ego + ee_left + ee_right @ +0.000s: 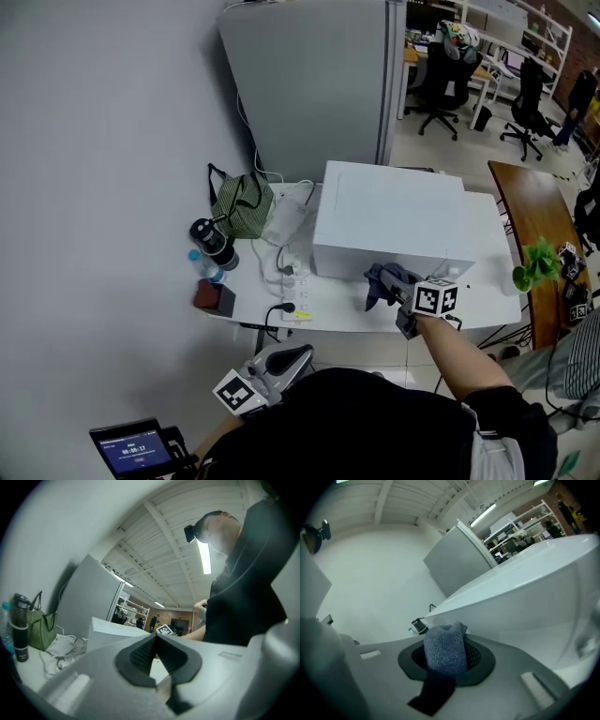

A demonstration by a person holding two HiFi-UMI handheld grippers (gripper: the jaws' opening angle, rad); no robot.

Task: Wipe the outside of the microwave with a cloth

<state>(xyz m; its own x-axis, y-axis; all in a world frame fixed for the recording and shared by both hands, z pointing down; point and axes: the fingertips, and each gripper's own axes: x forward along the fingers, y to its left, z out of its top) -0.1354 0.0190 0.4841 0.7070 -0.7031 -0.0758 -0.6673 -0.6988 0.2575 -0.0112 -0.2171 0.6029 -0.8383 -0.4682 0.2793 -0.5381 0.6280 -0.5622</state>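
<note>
Head view first. Just one microwave (389, 220) here: a big white box, plain and smooth on top, sitting on a white worktop (487, 234) next to a tall grey cabinet (314, 75). Just one cloth (384, 279) too, grey-blue and crumpled, low down at the front face of the microwave, near the worktop. Touching the microwave or not, hard to tell. Pinched in the right tongs (398, 298), at the end of a stretched-out arm (459, 347). Left tongs (281, 364) lower down, off the worktop.

Left of the microwave: one green bag (242, 206), one black flask (214, 242), one small bottle with a blue cap (200, 265), one dark red box (214, 297) and one white power strip (295, 292) with cords. Off to the right, one green plant (536, 264) by a brown wooden table (530, 202). Far back, two black office chairs (445, 70).

Left gripper view next. Tongs pressed together at the tips, with nothing between them. Beyond them, the white microwave, the green bag and the black flask.

Right gripper view last. Tongs closed on the cloth, a knitted-looking blue-grey lump sticking up from between them, with a darker end hanging down. White side of the microwave just beside it, filling the right half.
</note>
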